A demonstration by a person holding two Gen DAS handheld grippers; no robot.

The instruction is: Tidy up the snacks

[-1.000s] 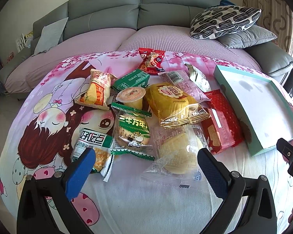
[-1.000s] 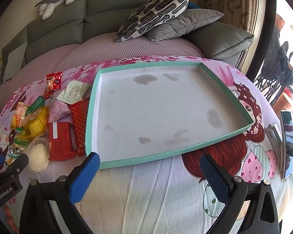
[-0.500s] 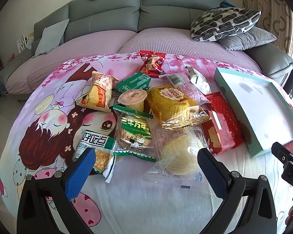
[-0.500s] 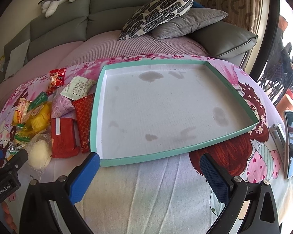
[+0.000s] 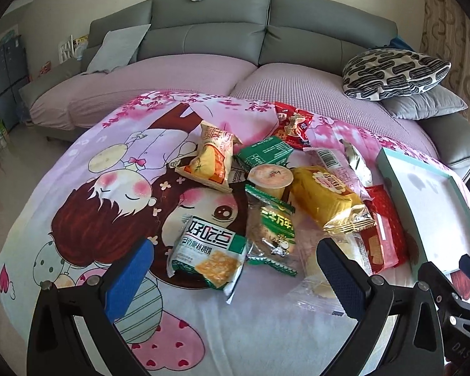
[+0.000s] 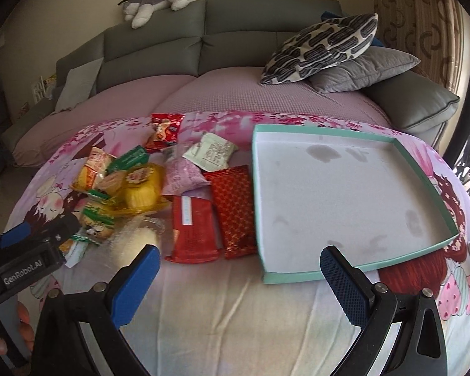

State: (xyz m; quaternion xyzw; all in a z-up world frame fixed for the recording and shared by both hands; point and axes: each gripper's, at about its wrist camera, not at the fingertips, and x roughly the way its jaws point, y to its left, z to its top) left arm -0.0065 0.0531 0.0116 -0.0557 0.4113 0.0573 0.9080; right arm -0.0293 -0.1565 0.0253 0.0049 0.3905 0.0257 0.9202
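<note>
The tray [image 6: 335, 200] holds nothing yet. All the snacks [image 5: 275, 194] lie in a pile just beside it. The left claw [image 5: 235, 269] and right claw [image 6: 241, 277] are wide apart, holding nothing.

Compared with 1 second ago, the left gripper [image 5: 235, 269] sits further left and closer over the snack pile, so the white-and-green cracker packet [image 5: 208, 252] now lies between its jaws where the clear-wrapped pale bun [image 5: 321, 269] lay before. The right gripper [image 6: 238, 277] has swung left as well: the teal tray [image 6: 297, 277], earlier centred between its jaws, now lies toward the right of that view, while the 2 red packets [image 6: 192, 228] and more of the pile have come into sight. In the same view the left gripper's body shows larger and higher at the left edge.
</note>
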